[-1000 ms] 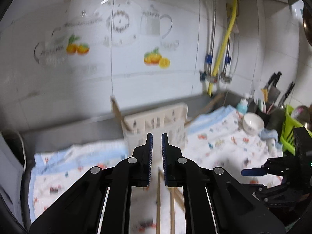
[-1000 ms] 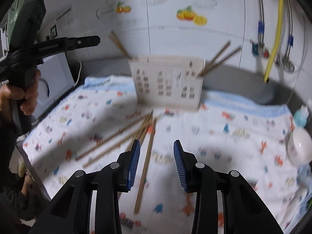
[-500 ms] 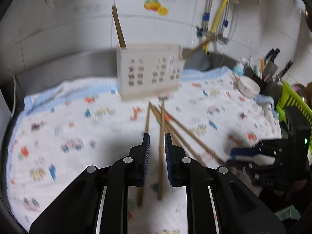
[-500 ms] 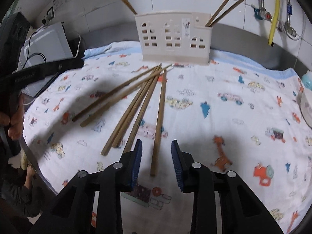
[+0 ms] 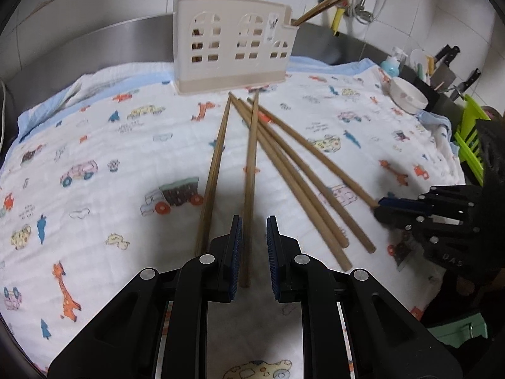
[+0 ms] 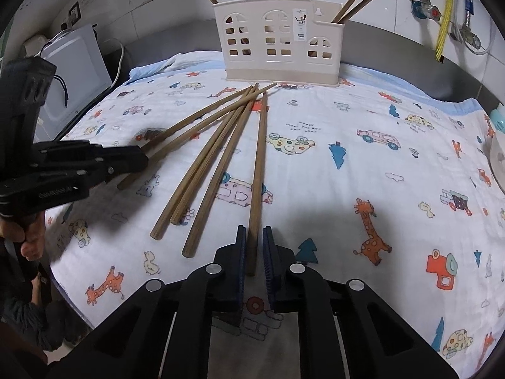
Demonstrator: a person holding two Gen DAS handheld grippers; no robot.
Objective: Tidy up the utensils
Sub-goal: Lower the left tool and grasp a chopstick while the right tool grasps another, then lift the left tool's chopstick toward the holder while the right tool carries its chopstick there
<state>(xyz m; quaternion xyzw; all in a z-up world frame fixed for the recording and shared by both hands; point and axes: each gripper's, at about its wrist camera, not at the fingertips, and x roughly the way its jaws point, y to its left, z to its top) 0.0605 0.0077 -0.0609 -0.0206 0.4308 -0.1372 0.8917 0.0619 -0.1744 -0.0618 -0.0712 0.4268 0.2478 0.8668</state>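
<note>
Several wooden chopsticks lie fanned out on a printed cloth (image 5: 94, 132) before a cream utensil holder (image 5: 233, 47) (image 6: 277, 41) that has a few chopsticks standing in it. My left gripper (image 5: 254, 230) hangs low over the cloth, jaws slightly apart. One chopstick (image 5: 251, 158) runs between them and the pads do not press it. My right gripper (image 6: 254, 237) is closing, its pads tight about the near end of the rightmost chopstick (image 6: 258, 158). The right gripper (image 5: 380, 205) also shows in the left wrist view. The left gripper (image 6: 143, 158) shows in the right wrist view.
A white bowl (image 5: 408, 96), a blue bottle (image 5: 391, 64), knives (image 5: 448, 60) and a green rack (image 5: 472, 132) crowd the right end of the counter. A white appliance (image 6: 75, 72) stands at the left end. A tiled wall with pipes rises behind the holder.
Both grippers came down toward the cloth and tipped downward. The right jaws narrowed around the end of one chopstick. The left jaws parted slightly over another chopstick.
</note>
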